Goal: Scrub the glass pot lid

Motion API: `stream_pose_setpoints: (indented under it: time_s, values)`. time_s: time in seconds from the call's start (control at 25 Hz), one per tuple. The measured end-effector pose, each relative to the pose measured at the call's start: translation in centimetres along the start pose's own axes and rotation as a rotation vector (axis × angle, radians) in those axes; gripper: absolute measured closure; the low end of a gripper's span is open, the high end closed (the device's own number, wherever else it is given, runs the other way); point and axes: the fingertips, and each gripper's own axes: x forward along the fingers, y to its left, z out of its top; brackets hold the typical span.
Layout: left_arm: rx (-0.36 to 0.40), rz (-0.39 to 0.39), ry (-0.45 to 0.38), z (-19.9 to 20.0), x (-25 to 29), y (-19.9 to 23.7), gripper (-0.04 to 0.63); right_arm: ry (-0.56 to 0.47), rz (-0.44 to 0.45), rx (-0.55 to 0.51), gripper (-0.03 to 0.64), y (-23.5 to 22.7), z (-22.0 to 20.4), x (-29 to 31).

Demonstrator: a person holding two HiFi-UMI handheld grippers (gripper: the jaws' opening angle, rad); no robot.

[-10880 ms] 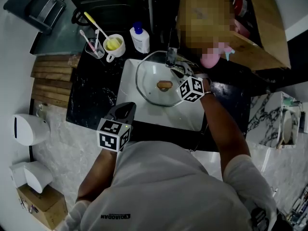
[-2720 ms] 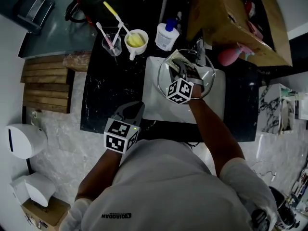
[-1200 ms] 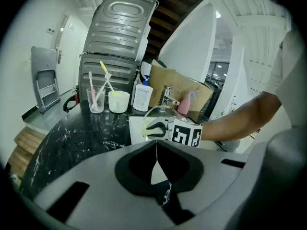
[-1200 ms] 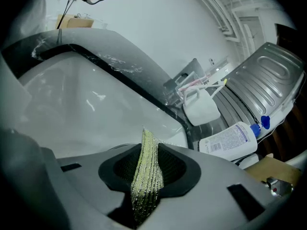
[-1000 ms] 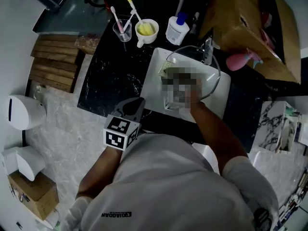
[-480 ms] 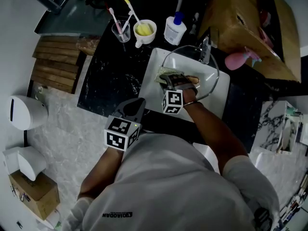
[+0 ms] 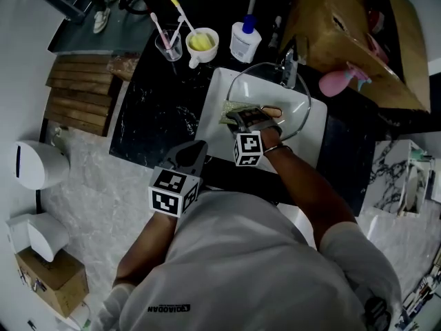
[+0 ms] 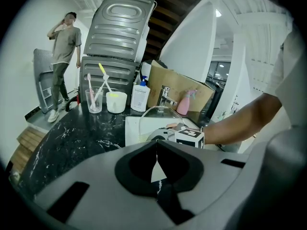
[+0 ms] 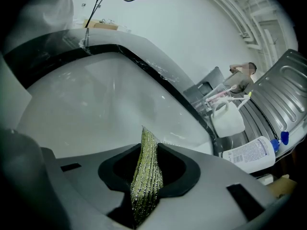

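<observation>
The glass pot lid (image 7: 293, 119) with its brown knob (image 7: 273, 111) lies tilted in the white sink (image 7: 215, 133). My right gripper (image 7: 241, 118) reaches over the lid's left part, shut on a green scouring cloth (image 7: 232, 108). In the right gripper view the cloth (image 9: 146, 169) stands pinched between the jaws of that gripper (image 9: 146, 150), above the white basin (image 9: 96, 104). My left gripper (image 7: 191, 152) hovers at the counter's front edge, left of the sink. It (image 8: 156, 145) is shut with nothing in it, and the lid (image 8: 156, 113) shows beyond.
On the black marble counter (image 7: 155, 112) behind the sink stand a toothbrush cup (image 7: 167, 45), a yellow-filled mug (image 7: 201, 42) and a white bottle (image 7: 244, 41). A faucet (image 7: 289, 66), pink spray bottle (image 7: 337, 81) and cardboard box (image 7: 351, 33) sit at back right. A person (image 8: 60, 56) stands far off.
My right gripper has slid the cloth a little across the lid toward the sink's left side. The left gripper has stayed where it was.
</observation>
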Motion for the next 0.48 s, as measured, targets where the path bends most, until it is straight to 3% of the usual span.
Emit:
stream_pose_setpoints:
  time_s: [0.48]
  values:
    - [0.014, -0.015, 0.002, 0.2, 0.5, -1.7, 0.580, -0.037, 0.081, -0.046, 0.500, 3.6, -0.6, -0.9]
